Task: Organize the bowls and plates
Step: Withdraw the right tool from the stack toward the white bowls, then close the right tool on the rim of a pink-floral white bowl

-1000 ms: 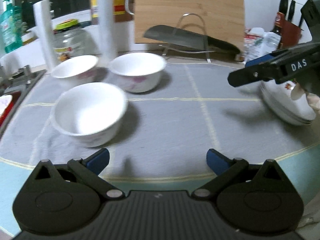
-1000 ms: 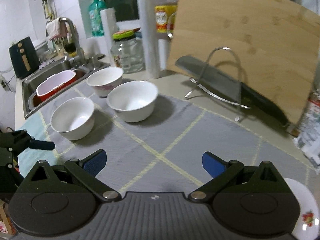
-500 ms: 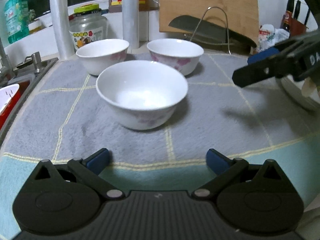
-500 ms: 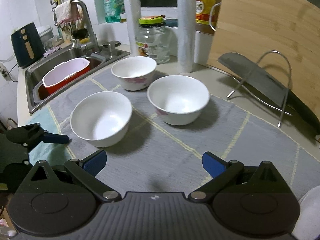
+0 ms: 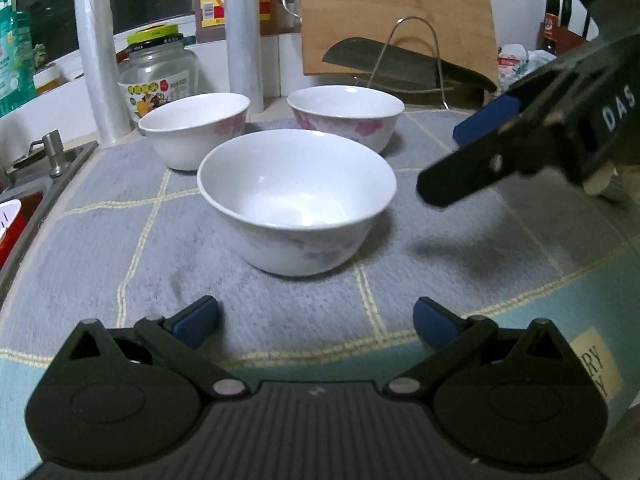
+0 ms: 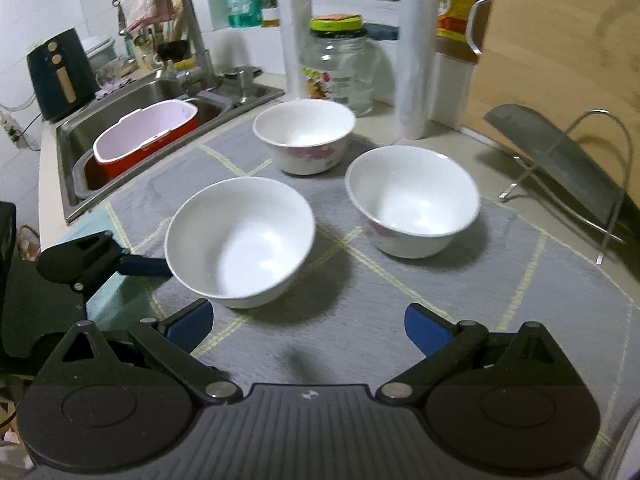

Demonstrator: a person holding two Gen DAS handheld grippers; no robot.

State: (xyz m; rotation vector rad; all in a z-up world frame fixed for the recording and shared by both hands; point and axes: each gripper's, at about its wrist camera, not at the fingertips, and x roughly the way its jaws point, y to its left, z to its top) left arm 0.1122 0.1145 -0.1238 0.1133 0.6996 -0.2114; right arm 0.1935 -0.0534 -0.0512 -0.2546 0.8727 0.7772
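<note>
The nearest bowl [image 5: 297,200] sits upright on the grey checked mat [image 5: 120,240], straight ahead at twelve o'clock of the left gripper [image 5: 316,316]. It fills more of the left wrist view than it did half a second ago, so that gripper has come closer, and a second ago the same bowl lay off at ten o'clock. Two more white bowls with pink flowers stand behind it: the rear left bowl [image 5: 196,134] at eleven o'clock and the rear right bowl [image 5: 346,114] at one o'clock, each apart from the near one.

In the right wrist view the nearest bowl [image 6: 240,240] lies at eleven o'clock, just ahead of the right gripper [image 6: 308,328], and is larger and lower in frame than before. One blue-tipped finger of the left gripper [image 6: 140,266] reaches in from nine o'clock and sits just beside that bowl's rim; whether it touches cannot be told.

Both grippers have their fingers spread wide with nothing between them, as in the earlier frames. The right gripper [image 5: 500,152] hangs over the mat at three o'clock in the left view, nearer the bowls than before.

Beyond the mat stand a glass jar [image 6: 340,68], a wooden cutting board [image 5: 396,12] with a cleaver [image 5: 400,66] on a wire rack, and a sink [image 6: 120,136] holding a red basin.
</note>
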